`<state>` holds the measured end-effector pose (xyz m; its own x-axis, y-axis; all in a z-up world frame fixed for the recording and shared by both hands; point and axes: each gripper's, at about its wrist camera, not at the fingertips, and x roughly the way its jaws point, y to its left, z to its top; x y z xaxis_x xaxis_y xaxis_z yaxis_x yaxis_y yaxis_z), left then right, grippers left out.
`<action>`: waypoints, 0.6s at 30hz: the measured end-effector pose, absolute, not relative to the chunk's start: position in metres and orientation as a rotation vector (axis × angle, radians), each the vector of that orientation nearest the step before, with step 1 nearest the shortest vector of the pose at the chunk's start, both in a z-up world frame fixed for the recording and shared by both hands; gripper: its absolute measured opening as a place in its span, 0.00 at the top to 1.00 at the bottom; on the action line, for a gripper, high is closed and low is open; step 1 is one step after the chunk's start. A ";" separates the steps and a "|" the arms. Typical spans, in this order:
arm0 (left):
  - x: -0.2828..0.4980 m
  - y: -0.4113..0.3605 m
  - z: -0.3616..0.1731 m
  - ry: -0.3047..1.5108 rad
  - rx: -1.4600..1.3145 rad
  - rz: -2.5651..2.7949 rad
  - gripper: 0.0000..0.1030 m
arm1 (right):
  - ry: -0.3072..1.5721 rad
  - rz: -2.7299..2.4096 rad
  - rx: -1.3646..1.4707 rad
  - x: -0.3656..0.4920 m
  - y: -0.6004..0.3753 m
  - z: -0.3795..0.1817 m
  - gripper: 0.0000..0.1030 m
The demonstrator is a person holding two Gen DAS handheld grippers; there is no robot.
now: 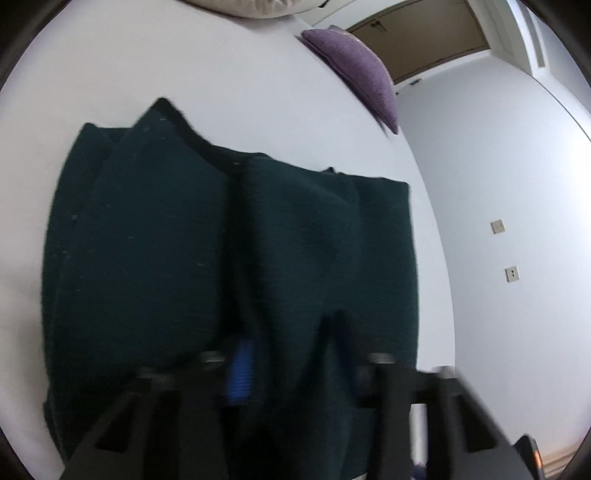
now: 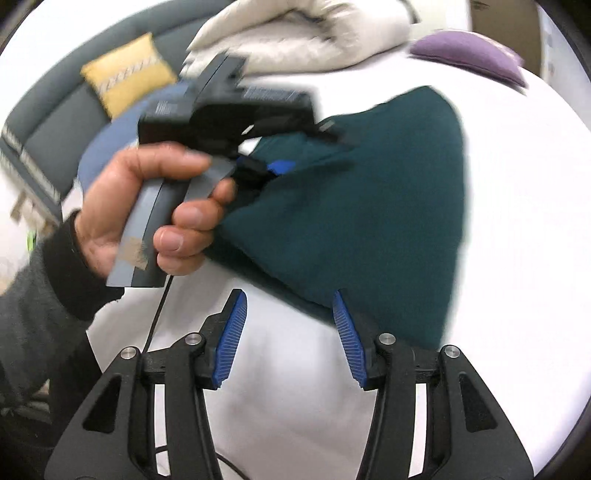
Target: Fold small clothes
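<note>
A dark green garment [image 1: 229, 251] lies on the white bed, partly lifted. My left gripper [image 1: 291, 354] has the cloth draped between and over its fingers; the image is blurred. In the right wrist view the left gripper [image 2: 273, 168], held in a hand, pinches the garment [image 2: 369, 206] at its left edge and lifts it into a peak. My right gripper [image 2: 288, 332] is open and empty, hovering above the bed sheet, its right fingertip [image 2: 341, 314] just at the garment's near edge.
A purple cushion [image 1: 354, 70] lies at the bed's far side, also in the right wrist view [image 2: 469, 51]. A cream duvet [image 2: 306, 33] is bunched behind. A grey sofa with a yellow pillow [image 2: 129, 74] stands at left. The white sheet [image 2: 280, 398] spreads below.
</note>
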<state>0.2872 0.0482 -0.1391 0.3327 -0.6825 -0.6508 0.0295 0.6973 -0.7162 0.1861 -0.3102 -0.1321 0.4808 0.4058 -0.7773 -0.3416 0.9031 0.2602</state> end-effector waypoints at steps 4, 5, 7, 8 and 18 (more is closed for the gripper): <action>0.282 0.058 -0.135 1.131 -0.675 -0.524 0.85 | 0.910 0.358 0.178 0.202 -0.351 -0.126 0.54; 0.280 0.060 -0.131 1.120 -0.667 -0.528 0.85 | 0.890 0.314 0.178 0.210 -0.359 -0.125 0.54; 0.276 0.066 -0.124 1.095 -0.666 -0.533 0.86 | 0.890 0.272 0.166 0.217 -0.368 -0.130 0.54; 0.275 0.074 -0.120 1.083 -0.677 -0.538 0.86 | 0.884 0.277 0.160 0.222 -0.368 -0.130 0.53; 0.269 0.155 -0.117 1.060 -0.691 -0.501 0.86 | 0.910 0.354 0.002 0.231 -0.289 -0.161 0.53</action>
